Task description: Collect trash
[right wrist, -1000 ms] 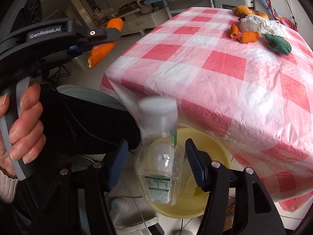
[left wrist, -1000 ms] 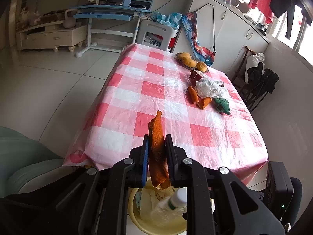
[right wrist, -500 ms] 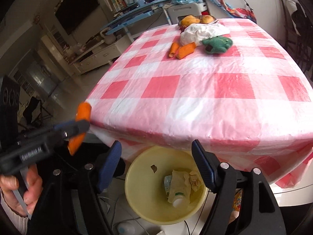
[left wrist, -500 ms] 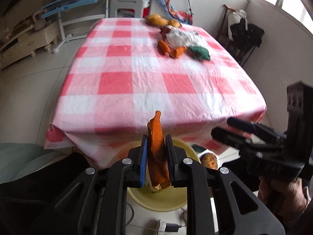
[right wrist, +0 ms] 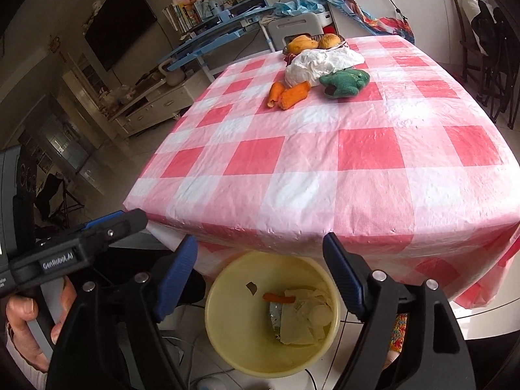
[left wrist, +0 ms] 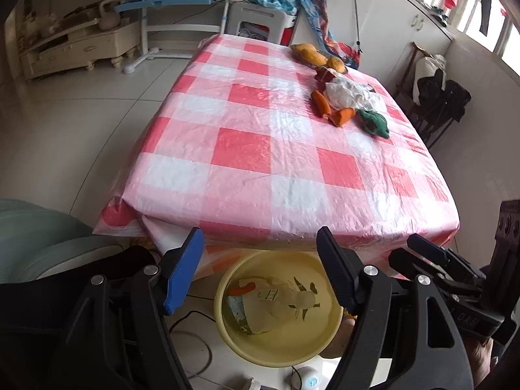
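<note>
The table [left wrist: 260,149] in its red-and-white checked cloth is filling both views, and everything here is being placed against it. Tucked just below its near edge, on the floor, the yellow bin [left wrist: 279,351] is sitting open, its far rim slipping under the overhanging cloth. Both grippers are hanging over that bin. The left gripper [left wrist: 260,260] is pointing down at it with its jaws spread wide, having just been opening, and nothing is sitting between them now. The right gripper [right wrist: 260,266] is hovering beside it, jaws also wide apart after just opening further, nothing between them either. Inside the bin, under the table's edge, the clear plastic bottle [left wrist: 286,305] is lying on crumpled paper, and the orange peel [left wrist: 242,290] is resting near the bin's far wall, touching the paper. Up on the table, toward its far right part, a white plastic bag [right wrist: 320,61] is lying bunched, with a green plush toy [right wrist: 344,83] just beside it. 2 orange pieces [right wrist: 287,94] are lying touching each other in front of the bag. At the table's far end, yellow-orange fruit [right wrist: 313,43] is sitting behind the bag. At the left of the right wrist view, a hand [right wrist: 22,328] is gripping the left gripper's handle.
</note>
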`<state>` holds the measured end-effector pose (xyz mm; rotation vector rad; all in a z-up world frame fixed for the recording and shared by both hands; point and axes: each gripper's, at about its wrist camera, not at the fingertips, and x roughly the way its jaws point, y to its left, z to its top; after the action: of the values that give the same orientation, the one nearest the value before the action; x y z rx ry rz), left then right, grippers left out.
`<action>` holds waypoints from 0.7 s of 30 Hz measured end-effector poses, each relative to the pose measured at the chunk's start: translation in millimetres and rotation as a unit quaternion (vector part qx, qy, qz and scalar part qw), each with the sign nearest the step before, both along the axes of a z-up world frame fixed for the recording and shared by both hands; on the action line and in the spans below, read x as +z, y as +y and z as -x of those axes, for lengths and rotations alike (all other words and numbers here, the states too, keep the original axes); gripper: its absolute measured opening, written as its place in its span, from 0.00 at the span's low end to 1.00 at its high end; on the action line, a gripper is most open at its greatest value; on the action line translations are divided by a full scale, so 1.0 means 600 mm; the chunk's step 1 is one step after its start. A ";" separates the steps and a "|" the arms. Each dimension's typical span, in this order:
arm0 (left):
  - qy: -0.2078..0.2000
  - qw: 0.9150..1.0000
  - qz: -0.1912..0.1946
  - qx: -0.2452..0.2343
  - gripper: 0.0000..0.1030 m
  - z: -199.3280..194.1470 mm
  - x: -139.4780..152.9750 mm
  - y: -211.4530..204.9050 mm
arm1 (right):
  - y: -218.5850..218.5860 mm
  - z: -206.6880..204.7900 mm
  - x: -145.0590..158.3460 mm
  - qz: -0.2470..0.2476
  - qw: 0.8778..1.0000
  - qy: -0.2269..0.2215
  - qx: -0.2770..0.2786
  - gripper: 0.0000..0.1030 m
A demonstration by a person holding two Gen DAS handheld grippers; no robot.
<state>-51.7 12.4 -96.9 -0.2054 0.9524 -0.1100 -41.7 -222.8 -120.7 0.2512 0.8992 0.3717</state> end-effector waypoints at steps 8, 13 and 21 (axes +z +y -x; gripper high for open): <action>-0.004 1.000 0.005 0.019 0.67 -0.003 -0.003 0.008 | 0.005 0.001 0.001 0.004 1.000 -0.002 0.004 0.74; -0.008 1.000 0.001 0.021 0.67 -0.003 -0.001 0.005 | 0.006 0.001 0.001 0.006 1.000 -0.004 0.005 0.74; -0.019 0.999 0.006 0.039 0.67 0.002 0.005 0.017 | 0.007 0.001 0.001 0.006 1.000 -0.004 0.005 0.74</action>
<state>-52.9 22.5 -94.1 -0.2497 0.9051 -0.0480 -42.3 -218.9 -119.9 0.2347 0.8943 0.3765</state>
